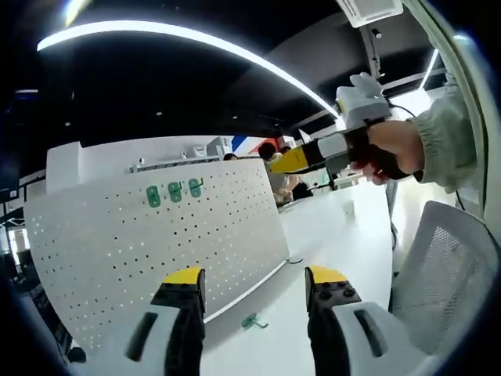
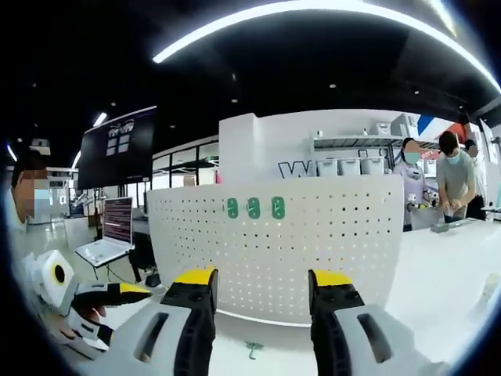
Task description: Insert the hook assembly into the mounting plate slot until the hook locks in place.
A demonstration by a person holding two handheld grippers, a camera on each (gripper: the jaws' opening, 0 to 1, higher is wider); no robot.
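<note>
Pegboard first: the white perforated metal mounting plate stands upright on the white table, presumably so hooks can be pushed in from the front; three small green plastic hooks already hang in a row near its top. One loose green hook assembly lies on the table just before the plate's foot, between and beyond the left gripper, whose jaws stand apart and empty. Further right, the right gripper is likewise spread, holding nothing, the loose hook below it.
</note>
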